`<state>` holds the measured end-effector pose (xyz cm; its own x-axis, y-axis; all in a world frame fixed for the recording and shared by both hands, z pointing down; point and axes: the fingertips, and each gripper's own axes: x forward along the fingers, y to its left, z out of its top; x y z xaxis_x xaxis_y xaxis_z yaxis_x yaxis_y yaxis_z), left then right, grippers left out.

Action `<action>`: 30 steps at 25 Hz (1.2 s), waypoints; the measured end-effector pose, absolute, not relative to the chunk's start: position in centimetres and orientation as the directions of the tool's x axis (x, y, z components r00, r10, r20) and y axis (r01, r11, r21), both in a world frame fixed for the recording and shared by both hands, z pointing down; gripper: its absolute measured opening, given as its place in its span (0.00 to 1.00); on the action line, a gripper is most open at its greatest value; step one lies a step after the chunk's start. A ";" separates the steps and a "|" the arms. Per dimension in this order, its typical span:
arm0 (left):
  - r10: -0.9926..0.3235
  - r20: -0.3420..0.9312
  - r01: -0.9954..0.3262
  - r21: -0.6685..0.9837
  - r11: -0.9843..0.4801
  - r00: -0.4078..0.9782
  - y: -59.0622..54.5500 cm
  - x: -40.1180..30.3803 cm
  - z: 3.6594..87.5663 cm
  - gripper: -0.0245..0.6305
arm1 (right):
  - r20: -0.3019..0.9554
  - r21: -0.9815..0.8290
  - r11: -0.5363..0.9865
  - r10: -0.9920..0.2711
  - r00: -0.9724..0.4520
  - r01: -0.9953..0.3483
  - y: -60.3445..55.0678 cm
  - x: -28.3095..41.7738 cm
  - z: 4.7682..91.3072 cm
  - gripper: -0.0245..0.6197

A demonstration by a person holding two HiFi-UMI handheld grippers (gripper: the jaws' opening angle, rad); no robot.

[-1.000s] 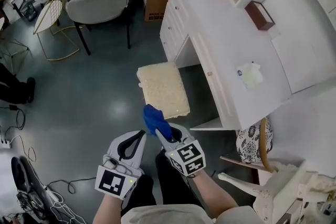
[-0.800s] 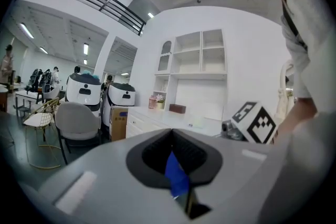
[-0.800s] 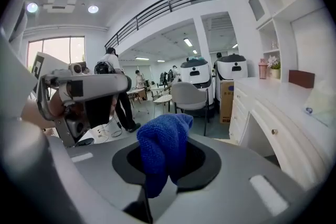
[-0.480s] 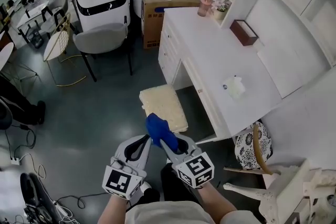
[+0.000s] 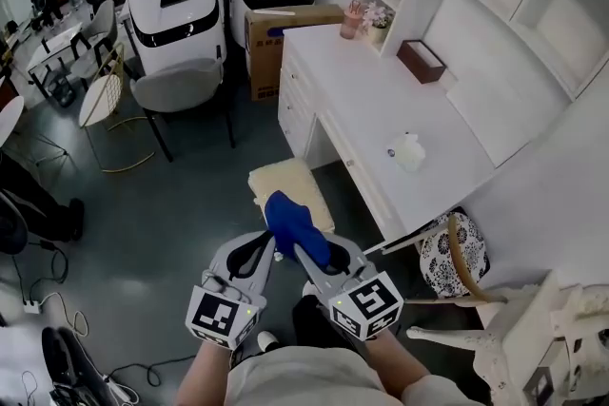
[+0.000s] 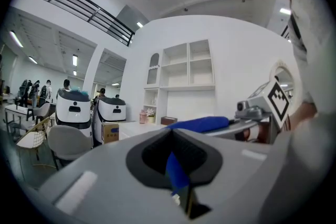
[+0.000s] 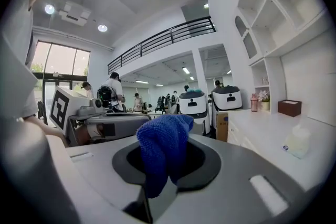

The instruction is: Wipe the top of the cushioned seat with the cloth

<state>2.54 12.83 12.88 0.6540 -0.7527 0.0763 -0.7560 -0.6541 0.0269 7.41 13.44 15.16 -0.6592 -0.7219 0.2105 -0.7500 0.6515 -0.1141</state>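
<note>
**Head view: blue cloth held up in the right tongs, over the near end of the seat**

The blue cloth (image 5: 297, 225) is bunched into a lump and pinched at the tip of the right gripper (image 5: 303, 247). In the right gripper view the jaws are closed tight on it, and the cloth (image 7: 163, 152) stands up out of the slit and folds over toward the camera. Seen from the head, the cloth overlaps the near edge of the cushioned seat (image 5: 281, 176), a cream rectangular pad on the grey floor (image 5: 171, 204) just beside the white desk (image 5: 381, 100). Whether cloth and cushion touch cannot be told from there; the right gripper view looks level across the desk top rather than down at the pad.

The left gripper (image 5: 265, 247) sits just beside the right one, tips close together. Its jaws are drawn together, with only a thin blue strip showing in the slit between them; what that strip is cannot be made out.

On the desk lie a small white crumpled object (image 5: 407, 150) and a brown box (image 5: 422, 62). Beyond the seat stand a grey chair (image 5: 176, 86), a cardboard box (image 5: 276, 43) and two white machines (image 5: 176, 0).
</note>
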 end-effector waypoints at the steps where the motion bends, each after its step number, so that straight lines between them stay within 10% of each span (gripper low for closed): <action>1: -0.749 0.072 -0.752 0.024 -0.659 0.659 13.1 2.7 12.7 0.04 | 0.198 -0.113 0.649 -0.728 -0.657 -0.753 13.8 7.5 14.6 0.17; 30: -0.719 0.082 -0.723 0.019 -0.691 0.690 16.7 3.9 11.5 0.04 | 0.145 -0.091 0.613 -0.772 -0.619 -0.785 16.9 8.5 12.7 0.18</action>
<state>3.90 16.73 11.53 0.6898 -0.7192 0.0825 -0.7227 -0.6909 0.0192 8.53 16.86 12.66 -0.6191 -0.7718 0.1449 -0.7851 0.6127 -0.0907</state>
